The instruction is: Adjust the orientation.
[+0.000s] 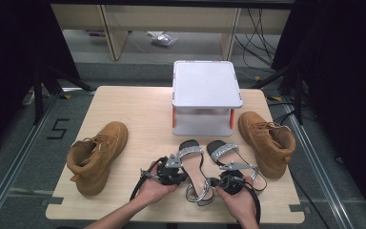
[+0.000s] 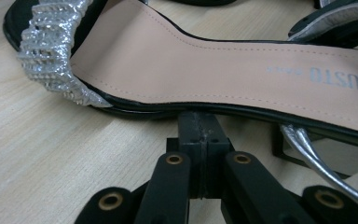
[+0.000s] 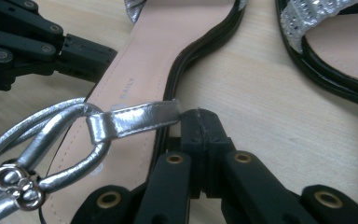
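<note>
Holding both grippers low at the near edge of the table (image 1: 124,109), you have the left gripper (image 2: 199,122) with jaws pressed together, tips just at the black sole edge of the left sandal (image 1: 194,167); nothing pinched; the right gripper (image 3: 200,122) likewise has its jaws pressed together, tips touching that sandal's silver strap (image 3: 135,119), not gripping it; second sandal (image 1: 233,160) lies just beside; tan boots (image 1: 97,155) flank them, one on each side; white box (image 1: 206,93) stands beyond.
</note>
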The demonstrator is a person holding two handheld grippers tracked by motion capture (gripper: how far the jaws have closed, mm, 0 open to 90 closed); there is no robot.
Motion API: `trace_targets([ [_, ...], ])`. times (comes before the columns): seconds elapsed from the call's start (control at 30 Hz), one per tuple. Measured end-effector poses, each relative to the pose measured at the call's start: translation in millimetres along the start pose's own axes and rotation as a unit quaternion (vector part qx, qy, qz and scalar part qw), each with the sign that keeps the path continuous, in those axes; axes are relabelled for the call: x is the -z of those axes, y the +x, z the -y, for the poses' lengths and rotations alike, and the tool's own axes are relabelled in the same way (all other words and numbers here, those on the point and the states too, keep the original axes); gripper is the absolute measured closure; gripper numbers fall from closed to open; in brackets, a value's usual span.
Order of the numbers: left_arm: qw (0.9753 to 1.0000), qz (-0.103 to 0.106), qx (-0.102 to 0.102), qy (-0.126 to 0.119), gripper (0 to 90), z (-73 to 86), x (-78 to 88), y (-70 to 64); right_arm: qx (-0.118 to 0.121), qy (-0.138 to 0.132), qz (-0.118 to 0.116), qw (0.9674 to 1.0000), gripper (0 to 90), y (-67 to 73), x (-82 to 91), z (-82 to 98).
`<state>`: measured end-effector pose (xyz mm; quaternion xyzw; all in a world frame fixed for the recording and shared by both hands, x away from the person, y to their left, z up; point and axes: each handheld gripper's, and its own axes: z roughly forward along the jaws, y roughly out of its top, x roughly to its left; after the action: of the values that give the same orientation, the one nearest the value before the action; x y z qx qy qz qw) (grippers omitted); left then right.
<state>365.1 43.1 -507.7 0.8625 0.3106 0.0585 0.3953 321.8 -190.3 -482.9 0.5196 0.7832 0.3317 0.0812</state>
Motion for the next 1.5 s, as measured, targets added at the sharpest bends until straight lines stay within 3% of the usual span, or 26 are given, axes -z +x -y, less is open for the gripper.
trace_targets([
  [0.03, 1.0000, -0.001, -0.003, 0.000, 89.7, 0.1, 0.7, 1.6, 0.011, -0.005, -0.007, 0.9999, 90.0, 0.3, -1.2, 0.0],
  [0.1, 1.0000, -0.001, -0.005, 0.003, 89.7, -0.1, 1.7, 2.2, 0.008, -0.006, -0.015, 0.9998, 90.0, 1.4, -3.1, 0.2],
  [0.13, 1.0000, -0.001, 0.000, 0.003, 89.7, 0.2, 1.5, 1.9, 0.023, -0.004, -0.003, 0.9997, 90.0, 1.5, -2.4, -0.3],
  [0.17, 1.0000, -0.001, 0.000, 0.003, 89.7, 0.2, 1.5, 1.9, 0.023, -0.004, -0.003, 0.9997, 90.0, 1.5, -2.4, -0.3],
  [0.2, 1.0000, -0.005, -0.004, 0.002, 89.7, 0.1, 1.6, 2.6, 0.001, 0.000, -0.007, 1.0000, 90.0, 5.0, -2.0, 0.1],
  [0.23, 0.9999, -0.002, -0.008, 0.006, 89.7, 0.1, 2.5, 3.0, 0.005, 0.010, -0.008, 0.9999, 90.0, 5.6, -1.9, -0.5],
  [0.37, 1.0000, -0.004, 0.000, 0.000, 89.7, 1.6, 3.5, 4.9, 0.020, -0.002, -0.022, 0.9995, 89.8, 7.0, -4.9, -0.2],
  [0.4, 1.0000, -0.003, 0.003, 0.001, 89.7, 2.1, 4.2, 5.5, 0.013, -0.001, -0.016, 0.9998, 88.7, 8.7, -5.9, 0.2],
  [0.43, 1.0000, -0.005, 0.001, 0.001, 89.7, 2.7, 4.3, 7.0, 0.008, 0.018, -0.008, 0.9998, 86.9, 10.4, -3.5, -0.7],
  [0.47, 1.0000, 0.001, 0.007, -0.005, 89.7, 3.7, 4.7, 7.5, 0.020, -0.010, -0.017, 0.9996, 85.5, 7.7, -8.1, -0.1],
  [0.53, 0.9999, -0.001, 0.009, -0.012, 89.6, 4.6, 7.1, 8.4, 0.006, 0.001, -0.027, 0.9996, 82.9, 4.3, -6.6, -1.9],
  [0.67, 0.9996, -0.006, 0.006, -0.026, 89.0, 5.3, 14.2, 11.6, -0.010, 0.008, -0.014, 0.9998, 79.0, -0.6, -0.1, -6.9],
  [0.73, 0.9992, -0.008, 0.002, -0.039, 88.1, 5.1, 21.4, 15.4, -0.021, 0.004, 0.006, 0.9998, 73.8, -3.3, 5.0, -10.9],
  [0.77, 0.9980, -0.013, 0.003, -0.061, 87.8, 4.1, 29.3, 20.0, -0.021, 0.004, 0.010, 0.9997, 72.2, -5.9, 5.3, -12.1],
  [0.8, 0.9982, -0.014, -0.002, -0.058, 87.6, 3.6, 33.2, 23.1, -0.025, -0.001, 0.007, 0.9997, 70.3, -7.1, 6.4, -13.9],
  [0.83, 0.9969, -0.018, 0.009, -0.076, 87.5, 2.4, 35.8, 24.9, -0.027, -0.003, 0.005, 0.9996, 68.9, -8.5, 6.6, -14.7],
  [0.87, 0.9973, -0.023, -0.003, -0.070, 87.5, 1.6, 39.5, 28.5, -0.036, -0.012, -0.025, 0.9990, 67.2, -11.2, 5.8, -15.9],
  [0.9, 0.9953, -0.025, -0.010, -0.093, 87.5, -0.5, 39.8, 32.1, -0.035, -0.016, -0.021, 0.9990, 65.8, -12.4, 5.5, -16.6],
  [0.93, 0.9953, -0.021, -0.001, -0.094, 87.5, -1.8, 42.4, 33.7, -0.037, -0.016, -0.026, 0.9988, 64.3, -13.1, 5.6, -18.0],
  [0.97, 0.9952, -0.034, 0.005, -0.091, 87.5, -2.9, 46.0, 34.7, -0.038, -0.022, -0.019, 0.9989, 62.9, -14.5, 4.6, -18.7],
  [1.1, 0.9932, -0.043, 0.003, -0.108, 87.5, -10.5, 53.8, 41.1, -0.052, -0.023, -0.027, 0.9980, 61.5, -13.6, 4.8, -19.9],
  [1.17, 0.9934, -0.048, 0.010, -0.103, 87.5, -12.1, 56.3, 41.1, -0.048, -0.027, -0.023, 0.9982, 61.1, -13.4, 4.2, -19.4],
  [1.23, 0.9916, -0.052, 0.003, -0.118, 87.4, -15.3, 57.9, 44.0, -0.049, -0.029, -0.028, 0.9980, 61.0, -12.5, 5.2, -19.0],
  [1.4, 0.9893, -0.063, 0.008, -0.131, 87.3, -18.0, 60.6, 47.5, -0.050, -0.038, -0.017, 0.9979, 60.8, -8.8, 11.1, -16.9],
  [1.43, 0.9894, -0.064, 0.008, -0.130, 87.4, -18.3, 61.2, 47.3, -0.054, -0.029, 0.006, 0.9981, 60.8, -6.3, 12.9, -17.5],
  [1.5, 0.9889, -0.063, 0.007, -0.135, 87.3, -18.7, 61.2, 47.0, -0.050, -0.032, 0.003, 0.9982, 60.7, -7.2, 12.0, -19.4],
])
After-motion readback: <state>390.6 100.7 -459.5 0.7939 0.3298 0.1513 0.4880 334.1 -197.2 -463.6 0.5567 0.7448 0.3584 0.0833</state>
